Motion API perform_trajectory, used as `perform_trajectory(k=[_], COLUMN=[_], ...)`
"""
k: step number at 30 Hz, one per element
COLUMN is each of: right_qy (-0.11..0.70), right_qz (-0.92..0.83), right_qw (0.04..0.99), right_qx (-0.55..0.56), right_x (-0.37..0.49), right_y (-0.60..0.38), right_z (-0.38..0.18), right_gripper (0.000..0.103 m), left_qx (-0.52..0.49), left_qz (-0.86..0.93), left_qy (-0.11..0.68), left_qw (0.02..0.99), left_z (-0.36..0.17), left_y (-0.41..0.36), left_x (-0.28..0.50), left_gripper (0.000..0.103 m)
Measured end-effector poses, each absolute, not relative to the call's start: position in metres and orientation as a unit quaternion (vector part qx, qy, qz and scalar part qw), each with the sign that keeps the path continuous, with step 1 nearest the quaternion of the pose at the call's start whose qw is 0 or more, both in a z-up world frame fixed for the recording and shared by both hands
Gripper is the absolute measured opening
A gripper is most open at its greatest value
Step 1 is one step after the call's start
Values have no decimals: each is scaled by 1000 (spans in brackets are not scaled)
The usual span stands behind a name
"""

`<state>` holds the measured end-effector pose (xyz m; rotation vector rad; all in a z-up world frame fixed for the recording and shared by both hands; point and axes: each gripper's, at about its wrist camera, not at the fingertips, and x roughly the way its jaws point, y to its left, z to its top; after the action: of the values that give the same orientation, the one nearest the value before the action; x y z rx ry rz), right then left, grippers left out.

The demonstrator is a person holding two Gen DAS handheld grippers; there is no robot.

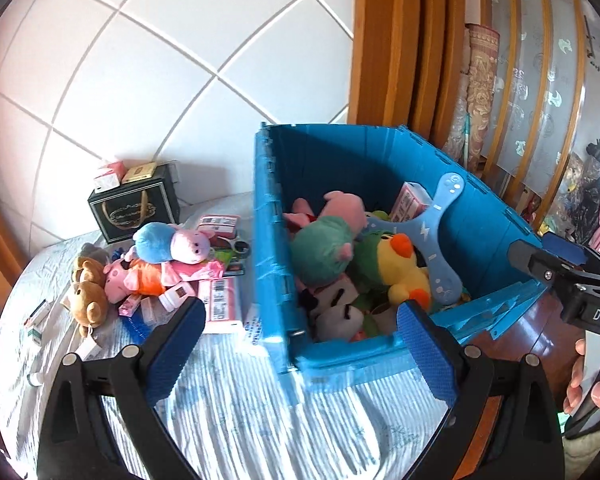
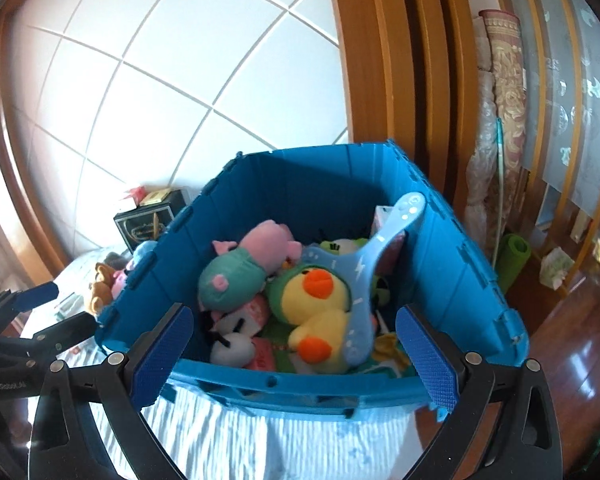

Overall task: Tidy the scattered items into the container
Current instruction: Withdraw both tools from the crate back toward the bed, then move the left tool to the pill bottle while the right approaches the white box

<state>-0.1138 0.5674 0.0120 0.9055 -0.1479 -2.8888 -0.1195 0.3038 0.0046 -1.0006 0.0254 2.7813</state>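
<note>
Blue crate point(image 1: 380, 352) sits on the striped bedsheet point(image 1: 260, 420), right part of the bed, near the wooden door frame point(image 1: 392, 40). Already holds a fair load: green-dressed pig plush point(image 2: 232, 276), yellow duck plush point(image 2: 320, 304), black-and-white plush point(image 2: 232, 336), pale blue boomerang-shaped toy point(image 2: 364, 280) leaning up against the right wall, a pink box point(image 1: 410, 200) at the far right corner. Crate looks roughly half full, room on top.

Left of the crate a pile remains on the sheet: blue-hooded pig plush point(image 1: 172, 242), orange-dressed pig plush point(image 1: 140, 278), brown bear plush point(image 1: 88, 296), pink barcode packets point(image 1: 220, 304), small boxes and bottles point(image 1: 36, 320) scattered toward the left edge. Black gift box point(image 1: 134, 208) stands far behind the pile by the tiled wall point(image 1: 140, 60); unclear if it counts as a scattered item.

Left gripper point(image 1: 300, 356) spread wide, nothing between the pads, hovering over the near left corner of the crate. Right gripper point(image 2: 296, 360) also spread wide and empty, held over the near rim looking into the crate. Neither touches anything.

Judgement: task about halfway. Several plush are in; three plush plus many small packets are left. Next pick likely from the pile with the left gripper, since it is closest.
</note>
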Motion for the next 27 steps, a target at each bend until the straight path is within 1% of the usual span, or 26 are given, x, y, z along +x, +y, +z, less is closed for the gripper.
perform_trajectory(k=[5, 9, 14, 20, 23, 27], right_qy=[-44, -54, -13, -1, 4, -12], right_qz=[-961, -962, -961, -936, -919, -891], right_qw=[74, 105, 134, 176, 191, 186], right_qx=[264, 245, 242, 305, 344, 414], right_x=[-94, -88, -99, -152, -188, -226], right_y=[470, 383, 292, 235, 214, 192], right_z=[14, 7, -13, -73, -116, -175], right_gripper=[103, 103, 103, 103, 103, 103], left_qx=[-328, -336, -359, -425, -439, -470], left_qz=[943, 941, 927, 890, 882, 866], left_qy=[-7, -18, -30, -45, -45, -53], left_qw=[49, -26, -101, -160, -166, -165], left_z=[-13, -35, -74, -147, -179, -219], left_y=[182, 84, -14, -84, -104, -129], left_x=[-104, -109, -124, -148, -155, -166], left_gripper=[98, 98, 98, 98, 98, 98])
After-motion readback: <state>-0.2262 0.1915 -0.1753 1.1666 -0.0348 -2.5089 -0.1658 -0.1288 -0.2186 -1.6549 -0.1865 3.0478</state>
